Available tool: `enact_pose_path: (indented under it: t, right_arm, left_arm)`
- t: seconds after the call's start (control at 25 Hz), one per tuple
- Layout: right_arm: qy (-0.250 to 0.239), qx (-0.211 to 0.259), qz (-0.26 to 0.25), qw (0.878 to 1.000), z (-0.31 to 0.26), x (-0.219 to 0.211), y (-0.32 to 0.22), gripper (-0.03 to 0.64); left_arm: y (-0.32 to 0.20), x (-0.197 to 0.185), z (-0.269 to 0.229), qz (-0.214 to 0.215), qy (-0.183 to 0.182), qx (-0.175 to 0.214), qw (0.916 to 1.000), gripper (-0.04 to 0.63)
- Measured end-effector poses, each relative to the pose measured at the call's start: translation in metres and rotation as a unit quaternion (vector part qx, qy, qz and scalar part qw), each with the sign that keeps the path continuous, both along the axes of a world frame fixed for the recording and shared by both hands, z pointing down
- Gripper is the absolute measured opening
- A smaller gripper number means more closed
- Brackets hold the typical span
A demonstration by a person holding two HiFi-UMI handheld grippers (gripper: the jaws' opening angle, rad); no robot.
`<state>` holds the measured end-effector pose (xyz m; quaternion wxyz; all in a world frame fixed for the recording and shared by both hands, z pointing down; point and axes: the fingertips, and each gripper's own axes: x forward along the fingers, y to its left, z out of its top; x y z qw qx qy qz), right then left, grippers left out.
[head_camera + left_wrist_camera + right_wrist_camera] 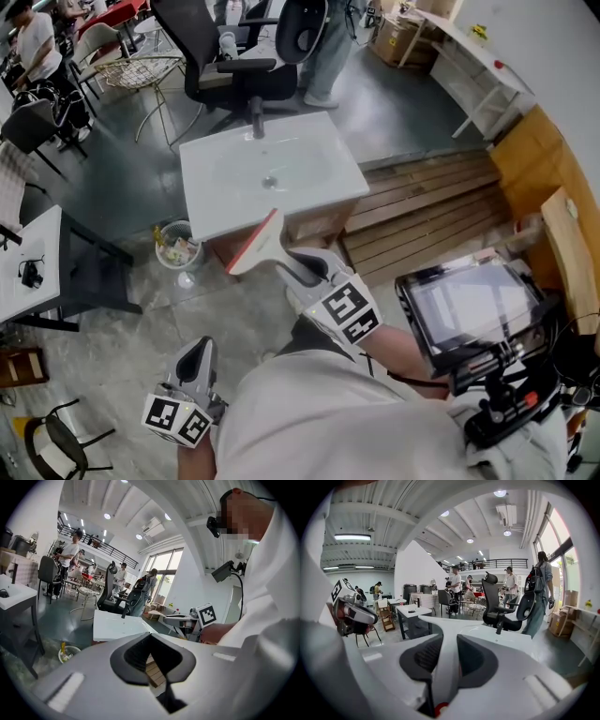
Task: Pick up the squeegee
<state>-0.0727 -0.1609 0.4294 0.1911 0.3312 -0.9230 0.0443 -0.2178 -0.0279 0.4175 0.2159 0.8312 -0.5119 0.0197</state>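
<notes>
In the head view the white squeegee [256,244] with a red blade edge hangs in the air over the front edge of the white sink [225,202]. My right gripper [302,270] is shut on its handle, with the marker cube just behind. In the right gripper view the white handle [446,663] runs between the two dark pads [424,660], and the head spreads out ahead. My left gripper [195,361] hangs low at the bottom left, shut and holding nothing; in its own view its tips [151,637] meet.
A black faucet [256,117] stands at the sink's back. A small waste basket [176,246] sits on the floor at its left, wooden pallets [422,216] at its right. An office chair [234,66] stands behind, a table [28,272] at left, a screen [469,309] at right.
</notes>
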Motion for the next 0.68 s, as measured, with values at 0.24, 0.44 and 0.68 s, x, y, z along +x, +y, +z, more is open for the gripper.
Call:
enact_pose_path:
  t: [0.24, 0.44, 0.68]
  right_arm:
    - [-0.003, 0.008, -0.007, 1.000, -0.007, -0.003, 0.000, 0.098]
    - [-0.002, 0.012, -0.007, 1.000, -0.007, -0.001, -0.006, 0.098]
    - [0.003, 0.015, -0.005, 1.000, -0.008, 0.003, -0.024, 0.097]
  left_arm:
    - [-0.003, 0.001, 0.001, 0.002, -0.001, -0.003, 1.0000, 0.005]
    - [-0.013, 0.005, 0.002, 0.007, -0.001, -0.007, 1.0000, 0.005]
    - [-0.033, 0.012, -0.002, 0.013, 0.000, -0.006, 0.9999, 0.005]
